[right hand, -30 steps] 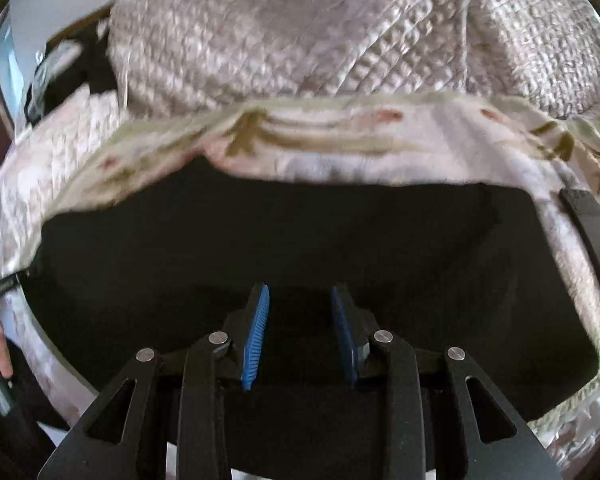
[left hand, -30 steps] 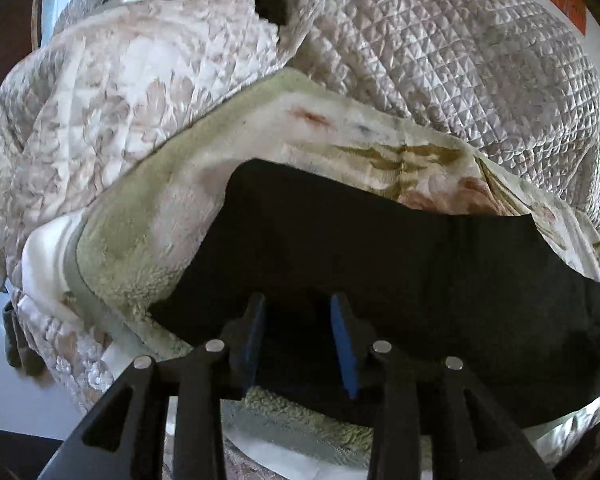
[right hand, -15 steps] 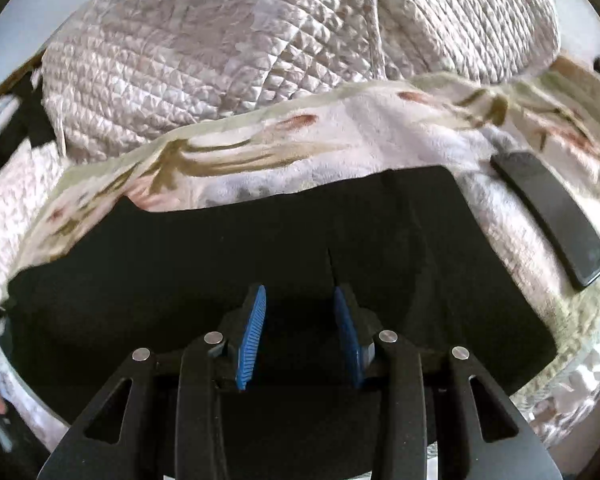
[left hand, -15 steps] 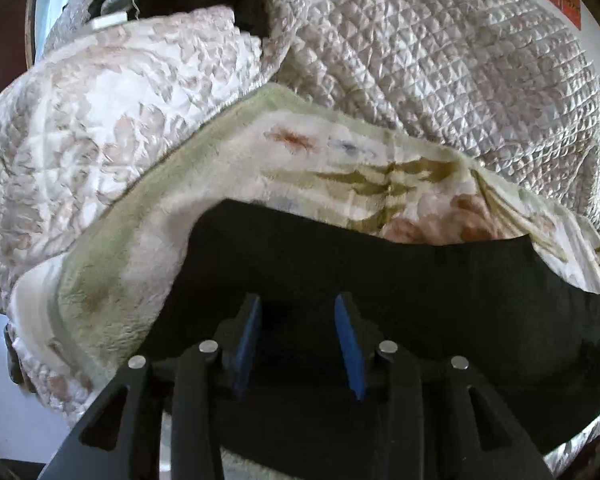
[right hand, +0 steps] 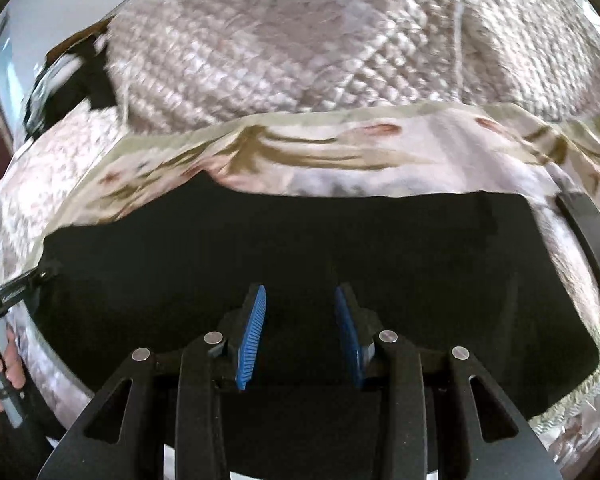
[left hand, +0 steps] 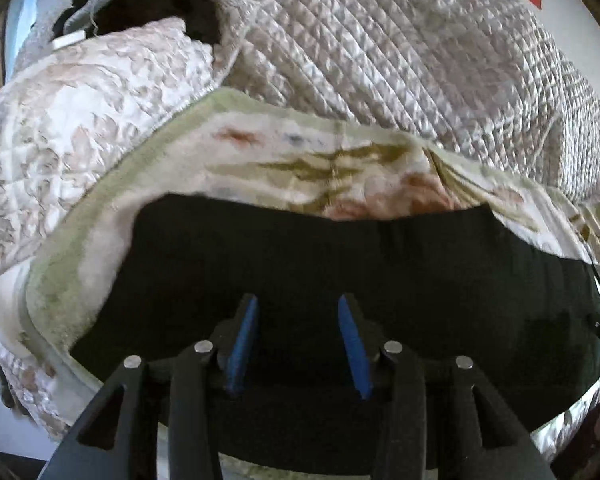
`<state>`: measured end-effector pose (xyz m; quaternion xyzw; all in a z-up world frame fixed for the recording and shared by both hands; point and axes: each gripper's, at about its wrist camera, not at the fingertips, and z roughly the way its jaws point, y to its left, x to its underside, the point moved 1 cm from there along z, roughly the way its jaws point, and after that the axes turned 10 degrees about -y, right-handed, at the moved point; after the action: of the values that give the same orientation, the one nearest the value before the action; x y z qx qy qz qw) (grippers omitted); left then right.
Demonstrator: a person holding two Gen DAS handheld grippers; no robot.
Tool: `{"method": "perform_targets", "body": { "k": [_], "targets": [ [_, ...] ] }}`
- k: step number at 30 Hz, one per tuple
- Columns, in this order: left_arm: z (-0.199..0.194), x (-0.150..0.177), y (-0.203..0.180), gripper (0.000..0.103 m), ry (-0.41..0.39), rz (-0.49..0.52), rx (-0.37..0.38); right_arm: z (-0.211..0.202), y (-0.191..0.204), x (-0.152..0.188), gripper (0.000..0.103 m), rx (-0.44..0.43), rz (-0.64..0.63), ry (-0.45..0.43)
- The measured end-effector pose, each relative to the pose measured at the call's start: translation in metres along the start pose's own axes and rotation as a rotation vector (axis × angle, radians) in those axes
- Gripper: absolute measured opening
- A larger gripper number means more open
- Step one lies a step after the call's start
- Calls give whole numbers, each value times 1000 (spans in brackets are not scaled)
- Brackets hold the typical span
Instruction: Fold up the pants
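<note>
Black pants (left hand: 340,264) lie flat on a floral blanket (left hand: 300,160) across the bed, in a wide dark band. They also fill the right wrist view (right hand: 300,248). My left gripper (left hand: 298,304) is open and empty, its blue pads over the near left part of the pants. My right gripper (right hand: 300,292) is open and empty over the near right part. The left gripper's body and the hand holding it show at the left edge of the right wrist view (right hand: 4,300).
A heaped quilted comforter (left hand: 380,48) rises behind the blanket. A flat black phone-like object (right hand: 592,248) lies on the blanket just right of the pants. Dark clothing (left hand: 148,12) lies at the far left. The bed edge runs close below the grippers.
Both grippers stay open and empty. The right wrist view swung back left, so the phone-like object moved to its right edge. The left view shifted slightly, showing more pants.
</note>
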<state>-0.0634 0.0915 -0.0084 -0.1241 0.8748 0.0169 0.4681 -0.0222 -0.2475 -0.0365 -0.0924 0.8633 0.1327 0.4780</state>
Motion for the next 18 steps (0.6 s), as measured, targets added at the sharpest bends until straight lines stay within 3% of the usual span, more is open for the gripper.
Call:
{"method": "perform_targets", "body": {
  "k": [4,8,11,13,15,18],
  "targets": [
    [-1,3,-6,45,6,18,7,2,17,4,37,-3,-82,1],
    [0,6,-9,45,14,37,-3,15,19,13,37,-11,-85,71],
    [2,8,-10,47,21,45,-7,16,21,13,41,-10,-91,67],
    [3,9,-12,50,23,57,-4,17,22,15,49,-29,-88,64],
    [4,11,-16,54,23,82,-7,18,28,17,63,-47,-114,63],
    [5,13,-19,56,18,97,-15,20,42,23,75,-35,-212,63]
  ]
}}
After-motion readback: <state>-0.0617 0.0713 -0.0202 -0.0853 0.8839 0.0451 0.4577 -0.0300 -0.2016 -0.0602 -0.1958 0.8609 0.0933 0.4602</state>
